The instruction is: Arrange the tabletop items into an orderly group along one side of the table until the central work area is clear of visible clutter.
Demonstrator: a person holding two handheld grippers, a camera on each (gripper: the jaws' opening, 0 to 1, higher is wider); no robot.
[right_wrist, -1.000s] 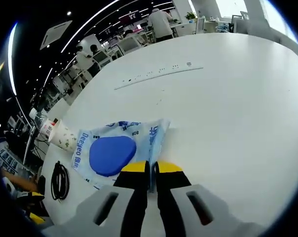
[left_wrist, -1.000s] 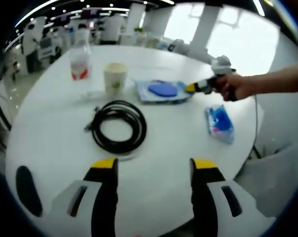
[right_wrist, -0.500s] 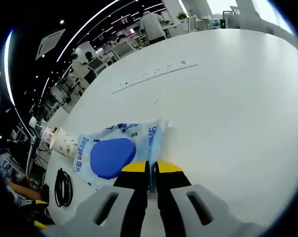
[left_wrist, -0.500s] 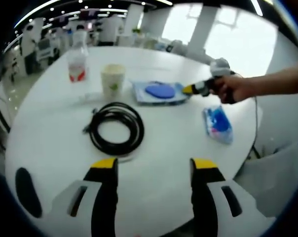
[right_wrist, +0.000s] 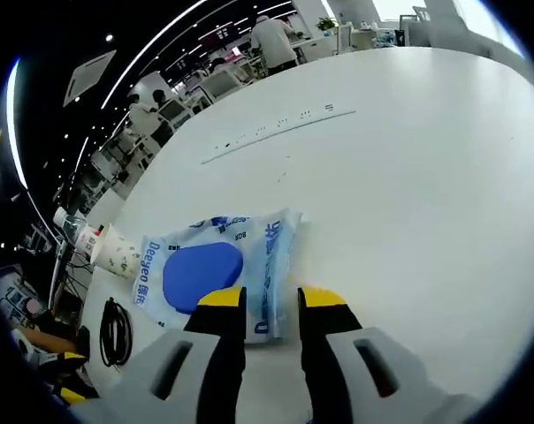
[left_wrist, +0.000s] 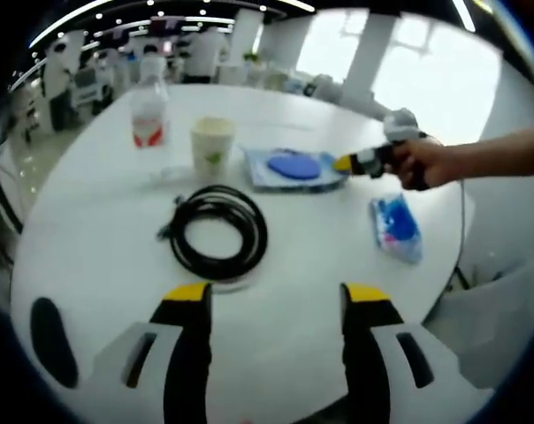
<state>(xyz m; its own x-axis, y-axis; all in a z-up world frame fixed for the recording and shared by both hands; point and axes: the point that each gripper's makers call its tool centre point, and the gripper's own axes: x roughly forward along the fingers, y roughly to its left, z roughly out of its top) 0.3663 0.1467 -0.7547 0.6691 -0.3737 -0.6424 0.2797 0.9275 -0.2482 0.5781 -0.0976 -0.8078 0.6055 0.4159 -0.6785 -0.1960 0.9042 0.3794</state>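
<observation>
In the left gripper view, our left hand-held gripper (left_wrist: pixel 276 296) hovered released over the near edge of the round white bench (left_wrist: pixel 90 230), its yellow-tipped jaws wide apart with nothing between them. Just beyond them lay a coiled black cable (left_wrist: pixel 218 231). Farther back stood a paper cup (left_wrist: pixel 211 148) and, to its left, a clear bottle with a red label (left_wrist: pixel 148 115). Right of the cup lay a flat blue-and-white packet (left_wrist: pixel 293 168), and our right hand-held gripper (left_wrist: pixel 345 162), held in a hand (left_wrist: pixel 417 162), had its tip at the packet's right edge. A smaller blue pouch (left_wrist: pixel 395 227) lay apart near the bench's right rim.

In the right gripper view, the right hand-held gripper (right_wrist: pixel 271 300) was released, jaws parted, the packet's (right_wrist: pixel 214 269) near edge lying flat between them. The cup (right_wrist: pixel 117 253) lay just beyond the packet's far end, the cable (right_wrist: pixel 115 332) to the lower left.
</observation>
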